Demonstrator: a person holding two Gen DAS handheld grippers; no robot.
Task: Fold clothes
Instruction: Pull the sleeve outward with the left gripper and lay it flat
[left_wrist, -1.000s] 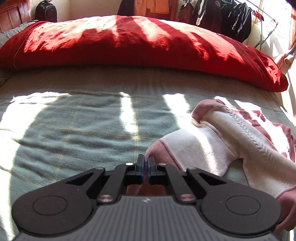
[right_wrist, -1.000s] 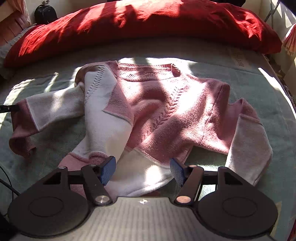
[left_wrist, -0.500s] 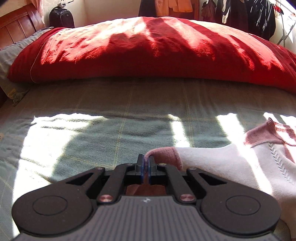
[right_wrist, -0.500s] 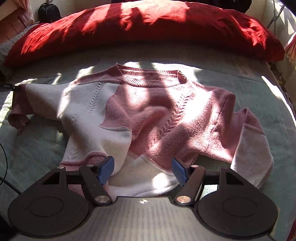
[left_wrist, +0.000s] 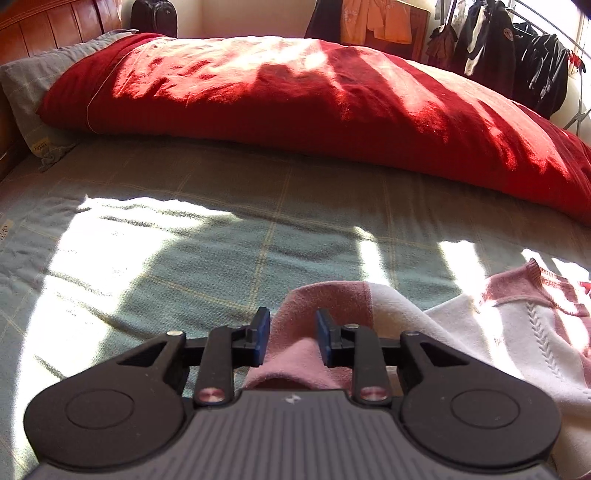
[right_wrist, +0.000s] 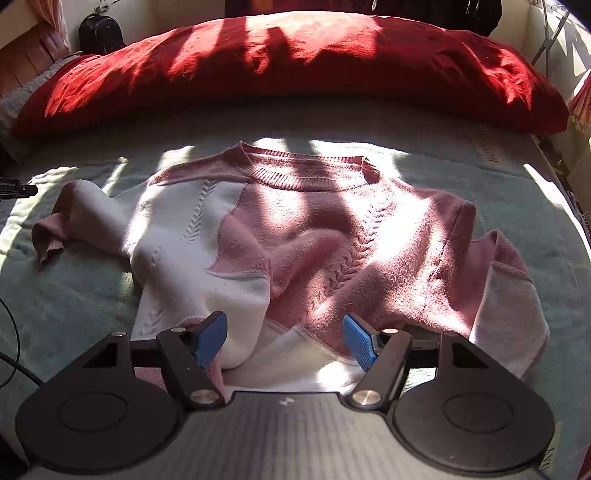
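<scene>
Left wrist view: we see the left gripper (left_wrist: 290, 338) with its jaws parted, the pink sleeve cuff (left_wrist: 325, 306) lying loose between the blue pads (left_wrist: 261, 334), not pinched. The sleeve runs right into the white-and-pink sweater (left_wrist: 517, 332) at the frame's right edge. All of it rests on a grey-green checked bedsheet (left_wrist: 184, 258); a red duvet (left_wrist: 314, 99) is bunched across the far side, a wooden headboard (left_wrist: 48, 26) far left, dark jackets (left_wrist: 517, 55) hanging far right.

Right wrist view: right gripper (right_wrist: 285, 339) spread wide, holding nothing, hovering at the sweater's (right_wrist: 314, 240) lower hem. Sweater lies face up, rumpled, collar (right_wrist: 306, 173) toward the duvet (right_wrist: 295, 66), left sleeve (right_wrist: 74, 218) stretched out sideways, other sleeve (right_wrist: 506, 295) bent down on the sheet (right_wrist: 55, 295).
</scene>
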